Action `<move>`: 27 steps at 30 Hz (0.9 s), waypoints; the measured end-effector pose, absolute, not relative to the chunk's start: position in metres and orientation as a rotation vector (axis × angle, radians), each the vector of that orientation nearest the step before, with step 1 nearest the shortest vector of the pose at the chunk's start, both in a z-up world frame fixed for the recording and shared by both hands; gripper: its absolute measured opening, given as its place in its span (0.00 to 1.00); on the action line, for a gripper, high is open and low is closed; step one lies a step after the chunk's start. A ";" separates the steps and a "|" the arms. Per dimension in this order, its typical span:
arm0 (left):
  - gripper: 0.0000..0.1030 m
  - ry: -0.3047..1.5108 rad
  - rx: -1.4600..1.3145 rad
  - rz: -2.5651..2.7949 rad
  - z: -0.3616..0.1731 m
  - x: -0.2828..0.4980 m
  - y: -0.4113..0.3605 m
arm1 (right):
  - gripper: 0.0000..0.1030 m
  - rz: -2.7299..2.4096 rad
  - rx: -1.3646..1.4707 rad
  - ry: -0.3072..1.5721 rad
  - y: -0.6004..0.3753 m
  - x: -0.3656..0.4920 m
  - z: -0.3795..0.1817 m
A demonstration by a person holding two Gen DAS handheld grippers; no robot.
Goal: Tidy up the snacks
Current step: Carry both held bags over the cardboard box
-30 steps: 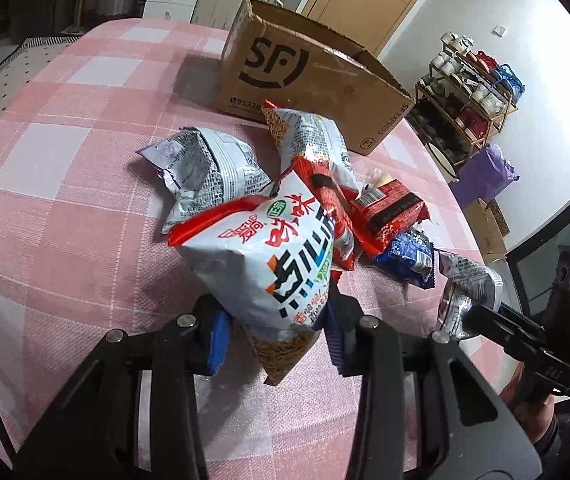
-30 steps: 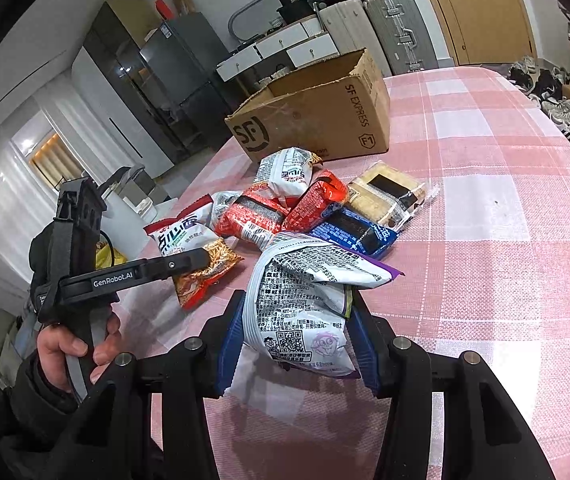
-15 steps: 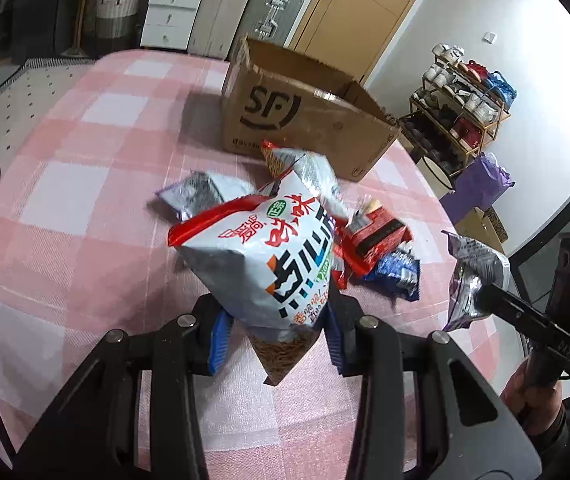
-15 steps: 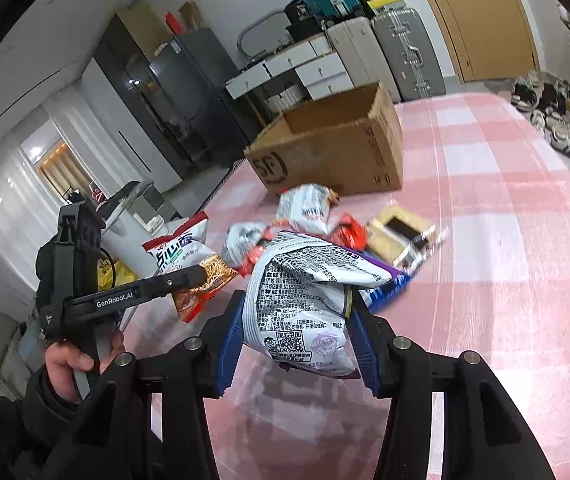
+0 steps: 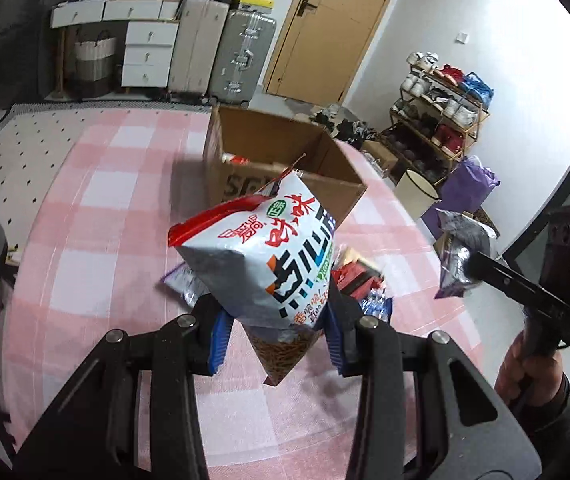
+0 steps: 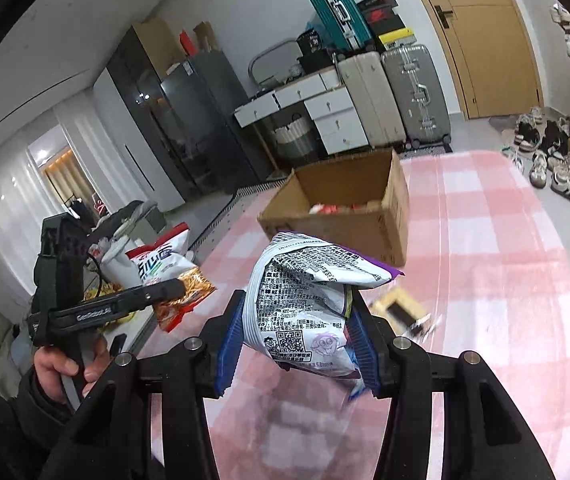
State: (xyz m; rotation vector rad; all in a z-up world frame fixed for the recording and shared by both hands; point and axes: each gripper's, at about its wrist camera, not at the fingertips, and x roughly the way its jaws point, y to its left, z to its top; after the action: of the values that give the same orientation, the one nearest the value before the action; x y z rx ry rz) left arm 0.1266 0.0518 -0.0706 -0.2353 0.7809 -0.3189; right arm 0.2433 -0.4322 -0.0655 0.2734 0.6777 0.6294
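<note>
1. Cardboard box [image 5: 285, 168]: open top faces the cameras now vs 1 s ago; "SF" print partly hidden.
2. Left gripper [image 5: 277, 336] clamped on red-white snack bag [image 5: 261, 264], raised off table [image 5: 105, 220].
3. Right gripper [image 6: 297, 344] pinching white-purple packet [image 6: 305, 304], likewise lifted; QR code readable.

A pink checked table [image 6: 505, 248] carries an open cardboard box [image 6: 365, 224] and snack packets [image 5: 365, 280].

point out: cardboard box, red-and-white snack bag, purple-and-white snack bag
cardboard box [image 6: 395, 204], right wrist view, on its outer right wall
red-and-white snack bag [image 5: 257, 256], left wrist view, on its printed front
purple-and-white snack bag [image 6: 301, 304], right wrist view, on its printed back panel
</note>
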 end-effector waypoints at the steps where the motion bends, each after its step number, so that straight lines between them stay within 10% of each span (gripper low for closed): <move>1: 0.35 0.779 -0.229 -0.324 -0.066 0.128 0.052 | 0.48 0.632 0.268 0.671 -0.432 0.246 -0.061; 27: 0.35 0.788 -0.135 -0.333 0.019 0.266 0.012 | 0.48 0.676 0.224 0.580 -0.393 0.366 0.032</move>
State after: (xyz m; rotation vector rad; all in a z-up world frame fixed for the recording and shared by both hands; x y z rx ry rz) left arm 0.2658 0.0123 0.0186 -0.1350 0.7877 -0.3329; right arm 0.3657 -0.3934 0.0317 0.2236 0.5795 0.6759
